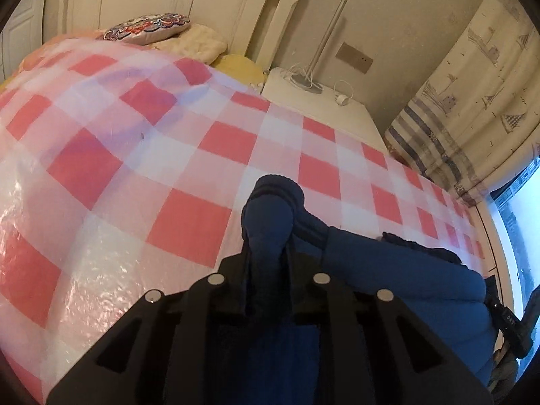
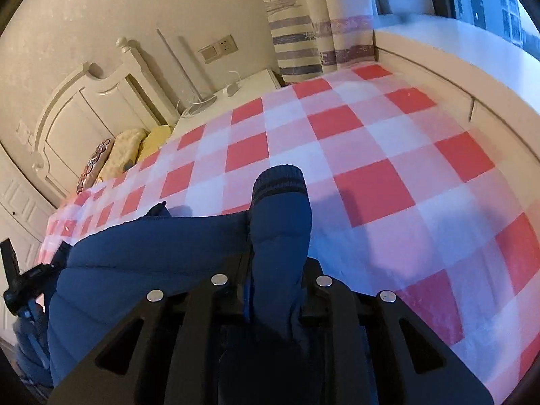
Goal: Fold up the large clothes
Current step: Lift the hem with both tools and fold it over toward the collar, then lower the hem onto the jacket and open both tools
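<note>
The left gripper (image 1: 266,253) and the right gripper (image 2: 276,253) each have their jaws clenched on a sleeve of the dark blue padded jacket (image 2: 141,253), the ribbed cuffs (image 1: 275,189) poking out past the tips. Holding both sleeves probably lets the garment be spread flat before folding. It hangs low over the near edge of the bed (image 2: 371,155), whose checked plastic cover (image 1: 189,155) lies bare ahead. Pillows (image 1: 148,28) and a nightstand (image 1: 320,108) sit well apart, obstructing nothing.
</note>
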Tool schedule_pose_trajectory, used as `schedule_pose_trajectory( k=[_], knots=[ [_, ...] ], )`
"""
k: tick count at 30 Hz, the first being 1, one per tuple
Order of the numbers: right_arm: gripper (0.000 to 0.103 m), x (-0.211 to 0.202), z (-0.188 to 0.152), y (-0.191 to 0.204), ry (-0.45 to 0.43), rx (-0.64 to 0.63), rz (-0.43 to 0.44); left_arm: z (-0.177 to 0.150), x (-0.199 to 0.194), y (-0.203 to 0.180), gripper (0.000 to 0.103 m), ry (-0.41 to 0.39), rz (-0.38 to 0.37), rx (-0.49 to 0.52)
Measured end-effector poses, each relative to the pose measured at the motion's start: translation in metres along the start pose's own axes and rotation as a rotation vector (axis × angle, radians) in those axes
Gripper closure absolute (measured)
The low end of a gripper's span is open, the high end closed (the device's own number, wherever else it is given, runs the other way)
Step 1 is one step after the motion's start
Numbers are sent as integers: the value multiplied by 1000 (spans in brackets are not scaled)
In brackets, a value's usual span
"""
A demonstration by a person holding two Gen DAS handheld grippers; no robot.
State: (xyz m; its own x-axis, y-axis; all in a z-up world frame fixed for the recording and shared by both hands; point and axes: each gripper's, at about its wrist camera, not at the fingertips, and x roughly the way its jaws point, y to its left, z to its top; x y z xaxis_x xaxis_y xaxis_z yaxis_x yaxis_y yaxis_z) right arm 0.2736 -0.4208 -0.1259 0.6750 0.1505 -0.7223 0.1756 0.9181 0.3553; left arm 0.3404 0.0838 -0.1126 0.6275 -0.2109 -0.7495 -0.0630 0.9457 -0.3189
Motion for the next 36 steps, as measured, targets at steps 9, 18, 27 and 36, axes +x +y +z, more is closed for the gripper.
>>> schedule_pose_trajectory(
  k=[9,18,27,36],
  knots=[
    [65,10,-5,-25,46,143,81,-1,7,0,34,26,78,-15],
    [12,-84,1,-18,-168,135,166,0,-91,14,13,-181,-14,-31],
    [12,-68,-7,135,-130,-297,84,-13,-92,-109,2,-203,147,335],
    [12,10,-24,178,34,-455,-49,-23,-15,-126,2,-45,242,406]
  ],
)
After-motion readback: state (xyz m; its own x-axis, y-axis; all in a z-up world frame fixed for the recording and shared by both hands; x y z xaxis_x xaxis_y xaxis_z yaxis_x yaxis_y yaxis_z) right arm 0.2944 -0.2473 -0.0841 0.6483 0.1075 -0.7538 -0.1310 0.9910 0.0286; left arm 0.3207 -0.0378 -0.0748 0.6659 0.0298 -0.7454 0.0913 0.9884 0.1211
